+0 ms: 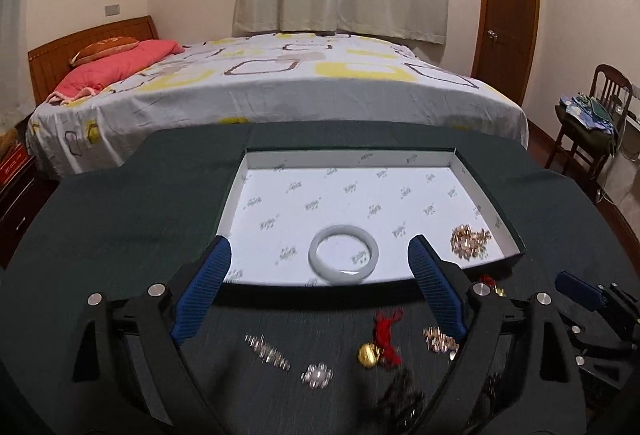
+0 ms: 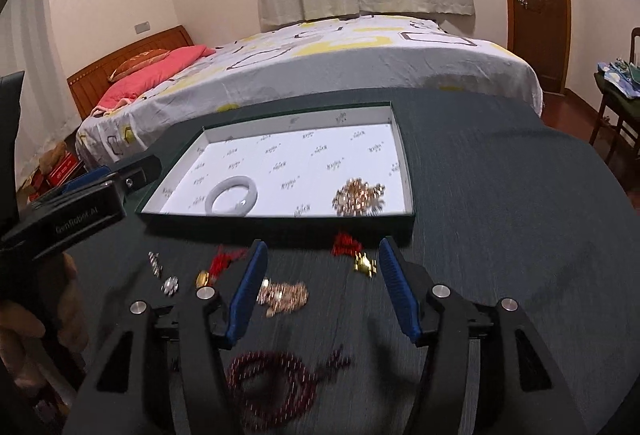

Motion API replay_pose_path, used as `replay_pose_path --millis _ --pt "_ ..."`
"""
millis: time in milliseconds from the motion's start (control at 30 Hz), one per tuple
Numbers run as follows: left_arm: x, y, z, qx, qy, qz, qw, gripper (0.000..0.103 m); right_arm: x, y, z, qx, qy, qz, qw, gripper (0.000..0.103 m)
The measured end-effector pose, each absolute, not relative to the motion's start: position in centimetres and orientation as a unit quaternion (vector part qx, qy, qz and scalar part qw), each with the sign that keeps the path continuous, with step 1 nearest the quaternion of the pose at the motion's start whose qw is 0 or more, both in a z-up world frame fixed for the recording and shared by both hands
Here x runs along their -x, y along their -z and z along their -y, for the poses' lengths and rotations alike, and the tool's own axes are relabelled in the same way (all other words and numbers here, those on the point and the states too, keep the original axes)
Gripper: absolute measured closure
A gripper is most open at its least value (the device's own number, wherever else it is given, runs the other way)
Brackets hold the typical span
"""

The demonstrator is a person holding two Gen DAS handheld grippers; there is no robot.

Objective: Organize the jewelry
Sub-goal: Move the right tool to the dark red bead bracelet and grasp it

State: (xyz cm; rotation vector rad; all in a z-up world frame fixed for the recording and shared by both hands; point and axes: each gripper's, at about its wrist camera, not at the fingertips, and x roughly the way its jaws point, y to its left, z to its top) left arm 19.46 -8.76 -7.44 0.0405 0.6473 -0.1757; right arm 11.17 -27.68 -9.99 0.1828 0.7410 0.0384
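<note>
A dark green tray (image 1: 348,159) with a white printed liner sits on the dark table. In it lie a white bangle (image 1: 314,255) and a gold chain pile (image 1: 470,241). My left gripper (image 1: 319,241) hovers open over the tray's near edge, nothing between its blue pads. In front of the tray lie a silver chain (image 1: 266,351), a gold bell on red cord (image 1: 368,355), a rose-gold bracelet (image 2: 284,297), a gold charm on red cord (image 2: 364,263) and dark red beads (image 2: 272,383). My right gripper (image 2: 323,244) is open above these, empty.
The dark cloth-covered table (image 2: 500,195) ends just behind the tray. Beyond it is a bed (image 1: 280,83) with a patterned sheet. A chair (image 1: 592,123) piled with cloth is at the right. A hand (image 2: 24,331) holds the left gripper's handle.
</note>
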Motion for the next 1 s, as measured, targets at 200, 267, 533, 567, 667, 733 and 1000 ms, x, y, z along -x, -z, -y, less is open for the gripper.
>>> replay_pose_path --millis 200,267,533,567,667,733,1000 --pt "-17.3 8.0 7.6 -0.017 0.077 -0.328 0.941 0.015 -9.0 10.1 27.0 -0.083 -0.015 -0.357 0.930 0.040" --pt "-16.6 8.1 7.2 -0.016 0.074 -0.329 0.941 0.015 -8.5 10.2 26.7 -0.081 -0.015 -0.358 0.930 0.040" --pt "-14.2 9.0 5.4 -0.016 0.057 -0.335 0.940 0.015 -6.8 11.0 25.6 -0.077 -0.019 -0.359 0.930 0.030" --pt "-13.7 9.2 5.1 -0.017 0.052 -0.335 0.940 0.015 -6.6 11.3 25.2 -0.074 -0.022 -0.362 0.929 0.030" --pt "-12.7 9.8 4.2 -0.015 0.043 -0.344 0.938 0.015 -6.2 12.1 24.4 -0.072 -0.030 -0.372 0.925 0.030" --pt "-11.9 10.3 3.5 -0.012 0.036 -0.348 0.937 0.015 -5.9 12.7 23.6 -0.064 -0.035 -0.377 0.923 0.030" --pt "-10.6 12.0 1.3 -0.006 0.012 -0.367 0.930 0.015 -6.6 14.5 21.9 -0.036 -0.028 -0.409 0.911 0.030"
